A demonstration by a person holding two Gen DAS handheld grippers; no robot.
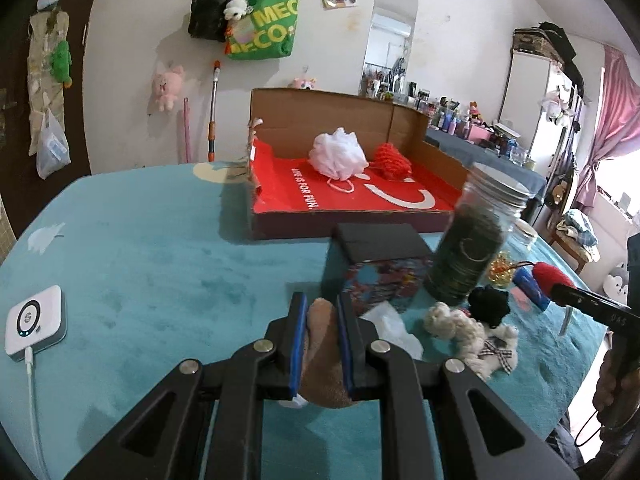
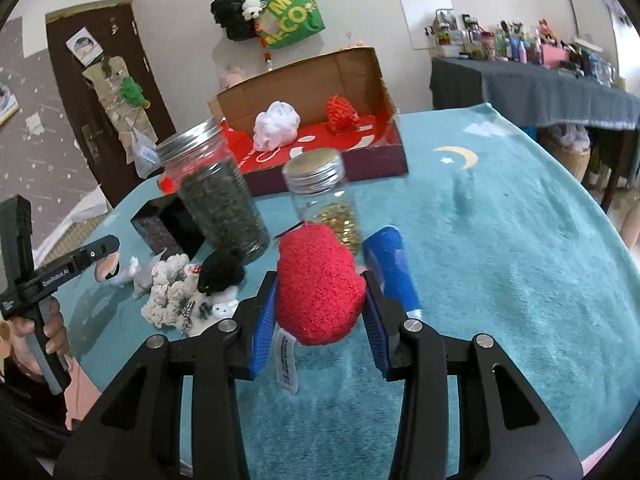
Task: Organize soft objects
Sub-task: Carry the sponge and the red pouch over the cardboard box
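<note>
My left gripper (image 1: 322,304) is shut on a brown plush toy (image 1: 320,344), held above the teal cloth. My right gripper (image 2: 322,280) is shut on a fuzzy red plush (image 2: 320,284) with a white label hanging below it. At the back stands an open cardboard box (image 1: 404,120) with a red floor; a white mesh pouf (image 1: 338,154) and a red knitted thing (image 1: 392,158) lie inside. On the cloth lie a cream curly plush (image 1: 468,330) and a black fuzzy plush (image 1: 488,300). In the right wrist view the box (image 2: 320,76), the cream plush (image 2: 170,292) and the black plush (image 2: 222,272) show too.
A tall jar of dark leaves (image 1: 472,244) and a patterned box with a black lid (image 1: 380,256) stand before the cardboard box. A second jar with golden bits (image 2: 324,196) and a blue tube (image 2: 394,268) stand by my right gripper. A white device (image 1: 34,322) lies far left.
</note>
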